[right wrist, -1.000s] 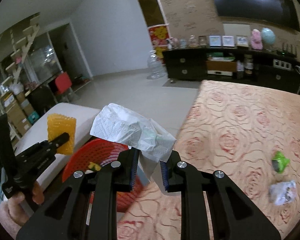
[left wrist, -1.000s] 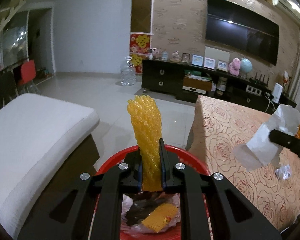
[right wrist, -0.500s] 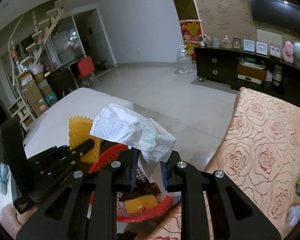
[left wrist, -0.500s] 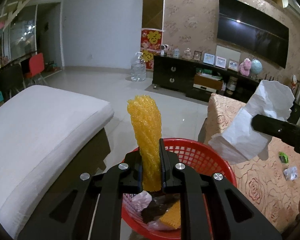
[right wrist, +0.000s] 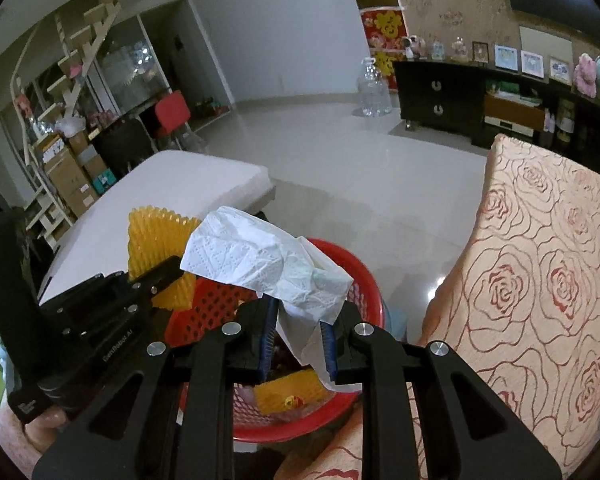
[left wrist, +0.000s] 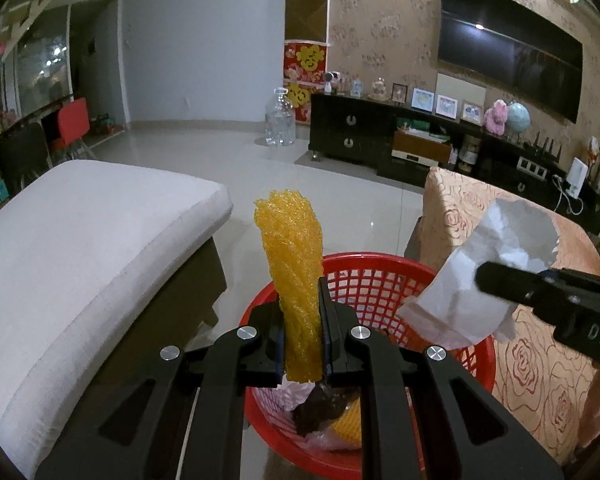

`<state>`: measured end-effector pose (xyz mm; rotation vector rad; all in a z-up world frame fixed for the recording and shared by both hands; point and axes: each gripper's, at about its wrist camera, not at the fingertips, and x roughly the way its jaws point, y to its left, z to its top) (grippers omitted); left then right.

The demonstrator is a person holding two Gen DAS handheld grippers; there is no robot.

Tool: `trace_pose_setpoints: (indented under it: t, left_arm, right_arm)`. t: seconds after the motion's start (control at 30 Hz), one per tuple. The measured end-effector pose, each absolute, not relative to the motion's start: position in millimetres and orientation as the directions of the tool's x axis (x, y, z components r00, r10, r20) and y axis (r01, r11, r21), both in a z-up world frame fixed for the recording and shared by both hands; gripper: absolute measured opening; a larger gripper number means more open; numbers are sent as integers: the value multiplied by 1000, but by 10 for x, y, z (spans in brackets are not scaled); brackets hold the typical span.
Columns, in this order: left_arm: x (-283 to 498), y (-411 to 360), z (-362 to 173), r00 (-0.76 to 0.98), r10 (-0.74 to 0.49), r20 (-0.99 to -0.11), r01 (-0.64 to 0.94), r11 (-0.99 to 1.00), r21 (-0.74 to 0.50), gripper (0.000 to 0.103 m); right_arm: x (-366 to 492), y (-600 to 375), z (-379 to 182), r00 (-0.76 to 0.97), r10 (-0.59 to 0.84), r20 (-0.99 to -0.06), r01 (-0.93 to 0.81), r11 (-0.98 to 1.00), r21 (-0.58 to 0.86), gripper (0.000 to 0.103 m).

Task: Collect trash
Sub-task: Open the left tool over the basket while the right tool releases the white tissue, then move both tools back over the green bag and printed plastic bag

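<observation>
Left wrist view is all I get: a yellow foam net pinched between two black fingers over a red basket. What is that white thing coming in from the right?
Observer: A crumpled white tissue, clamped in the right gripper, which is shut on it.
Operator: Is it over the basket too?
Observer: Yes. From the right wrist view the red basket sits directly below the tissue's hanging tail.
Operator: Who is holding my gripper?
Observer: A person's hand shows at the lower left, gripping the handle of the left gripper.
Operator: Anything yellow already in the basket?
Observer: Yes, another yellow foam piece with a small sticker lies inside.
</observation>
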<state>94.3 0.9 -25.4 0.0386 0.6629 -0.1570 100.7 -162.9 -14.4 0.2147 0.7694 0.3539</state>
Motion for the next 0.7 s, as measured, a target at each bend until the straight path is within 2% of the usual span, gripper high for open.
trace_pose_setpoints:
  t: [0.2,0.27,0.33,0.4,0.53,0.6,0.7]
  left_arm:
    - [960,-7,-292,758,-153,-634,176,984,-27,13]
    - [961,-16,-309,754,-154,-639,180,983,-24,13]
    - [957,1,-315,752,-156,-641,180,983,-29,15]
    - [954,29,-325,748,-161,-643,176,983,-41,18]
    - [966,77,-324,740,-184,-647,178,981,-75,36]
    - [955,79,-319,744,-185,-642,179,981,-75,43]
    - [941,87,-298,751,-192,-631,183,980,-81,58]
  right_arm:
    - [1037,-1534,-257,622,423,-659,-258,905,338,24]
    - [1051,-1529,-294,606,437,-664,-259,898,356,33]
    - [1055,-1551,-312,604,436,-667,-245,898,365,48]
    - [1044,-1572,-308,607,437,-664,-240,897,371,51]
    - [1001,-1618,-280,617,436,-655,-233,896,377,57]
    - [988,-1646,-274,623,432,-652,-228,898,378,57]
    - [982,-1702,-250,632,424,-648,-216,900,379,58]
